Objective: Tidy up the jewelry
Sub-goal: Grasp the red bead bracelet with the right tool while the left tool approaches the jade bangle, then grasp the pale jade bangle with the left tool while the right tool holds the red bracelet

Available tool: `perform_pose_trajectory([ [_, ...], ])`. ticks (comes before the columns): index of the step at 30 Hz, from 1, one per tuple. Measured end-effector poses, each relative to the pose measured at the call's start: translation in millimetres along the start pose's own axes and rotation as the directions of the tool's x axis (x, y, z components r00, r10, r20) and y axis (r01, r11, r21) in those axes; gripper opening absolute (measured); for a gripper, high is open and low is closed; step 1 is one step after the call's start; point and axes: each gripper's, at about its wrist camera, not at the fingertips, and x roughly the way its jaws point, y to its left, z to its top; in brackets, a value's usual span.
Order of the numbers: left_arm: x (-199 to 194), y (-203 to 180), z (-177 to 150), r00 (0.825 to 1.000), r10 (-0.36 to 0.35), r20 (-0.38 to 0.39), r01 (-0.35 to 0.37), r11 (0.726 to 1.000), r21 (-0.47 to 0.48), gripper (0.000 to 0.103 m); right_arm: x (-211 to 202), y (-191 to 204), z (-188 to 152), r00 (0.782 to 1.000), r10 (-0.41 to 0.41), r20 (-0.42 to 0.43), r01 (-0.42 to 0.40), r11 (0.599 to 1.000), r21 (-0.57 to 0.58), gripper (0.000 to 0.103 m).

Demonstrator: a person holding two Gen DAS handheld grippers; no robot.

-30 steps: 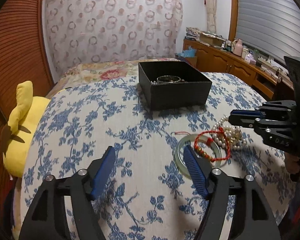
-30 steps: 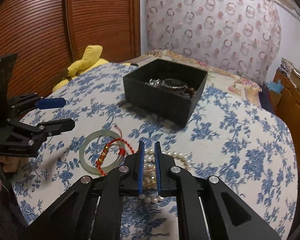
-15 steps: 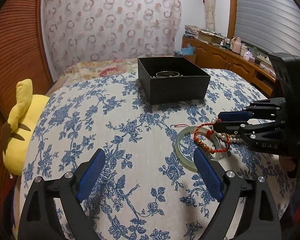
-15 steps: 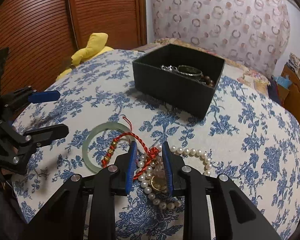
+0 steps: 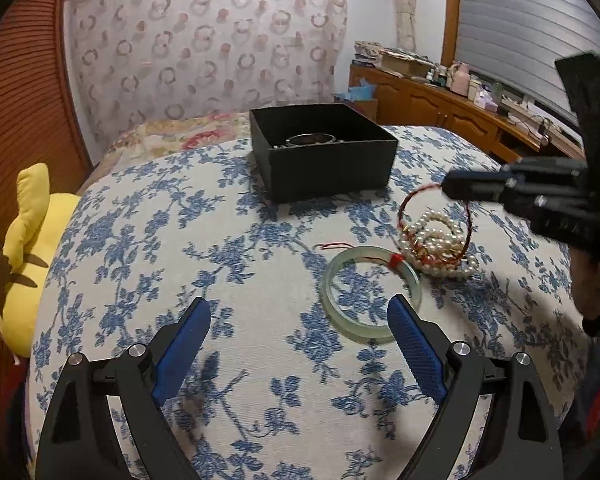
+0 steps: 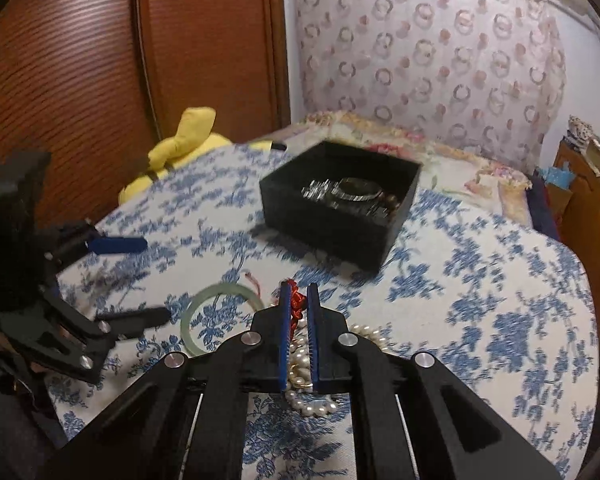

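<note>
Pinching the red cord bracelet in the right gripper, jaws just closed on it.
Left to right: left gripper spread wide, empty, over the cloth; green bangle flat on the cloth; pearls heaped beside it, under the lifted cord loop. Black box behind, bracelets inside.

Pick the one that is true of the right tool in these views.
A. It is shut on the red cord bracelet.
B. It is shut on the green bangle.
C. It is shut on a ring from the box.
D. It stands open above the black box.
A: the right tool's blue pads pinch the red cord bracelet, whose loop hangs from it above the pearls.
</note>
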Motion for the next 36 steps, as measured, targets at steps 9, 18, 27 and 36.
perform_pose_trajectory([
  [9, 18, -20, 10, 0.998, -0.036, -0.044, 0.039, 0.998, 0.050, 0.088, -19, -16, -6, 0.998, -0.059, 0.025, 0.058, 0.998, 0.018, 0.009],
  [18, 32, -32, 18, 0.996, -0.032, -0.083, 0.040, 0.995, 0.095, 0.092, -16, -23, -16, 0.998, -0.066, 0.015, 0.065, 0.997, 0.043, 0.009],
  [27, 48, -42, 18, 0.992, -0.021, -0.122, 0.036, 0.991, 0.127, 0.092, -15, -24, -20, 0.998, -0.068, 0.010, 0.067, 0.997, 0.047, 0.009],
  [36, 53, -40, 18, 0.989, -0.027, -0.147, 0.044, 0.992, 0.116, 0.092, -15, -25, -22, 0.998, -0.066, 0.007, 0.065, 0.997, 0.048, 0.009],
])
